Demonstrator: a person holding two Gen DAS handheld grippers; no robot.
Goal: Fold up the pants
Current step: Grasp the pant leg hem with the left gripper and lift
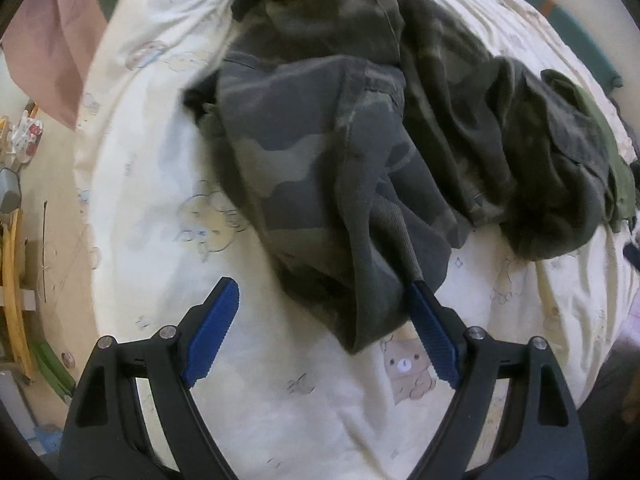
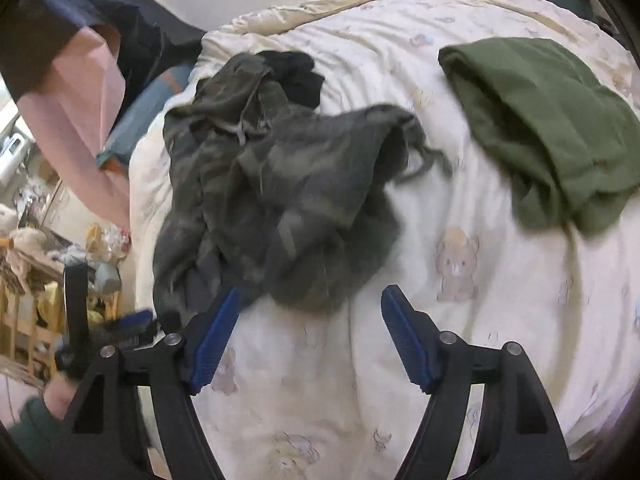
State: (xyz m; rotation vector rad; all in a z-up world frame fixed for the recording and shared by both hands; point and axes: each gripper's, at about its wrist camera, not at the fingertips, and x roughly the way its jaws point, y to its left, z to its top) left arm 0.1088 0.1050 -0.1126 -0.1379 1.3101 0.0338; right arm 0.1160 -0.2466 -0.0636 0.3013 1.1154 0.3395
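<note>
the camouflage pants [image 1: 340,152] lie in a crumpled heap on the cream bedcover [image 1: 160,200] with little bears printed on it, near the middle of the bed, not flat at all. the left gripper [image 1: 324,300] hangs over the near end of the heap with its blue pads wide apart; one leg end with a ribbed cuff [image 1: 400,248] lies between them and touches the right pad, but nothing is pinched. the right gripper [image 2: 310,300] is also spread wide, just at the near edge of the bundle, and its left pad touches the cloth without holding it.

i think the step now is to find a good place to take the pants so they can be pulled out flat. to do it well, each claw should take only one clear part, for example the cuff with the left one, and not a thick fold of many layers. then lift and pull apart slowly, so the legs come out straight before any folding.

many things are hard to see. in the right wrist view the waistband is maybe at the far side where a pale drawstring [image 2: 240,132] shows, but i cannot be sure. a black cloth [image 2: 296,72] lies behind the heap, and i cannot tell if it is part of the pants. a folded green garment [image 2: 552,128] lies apart on the right. both pictures are blurred, and where the second leg goes is hidden in the folds
</note>
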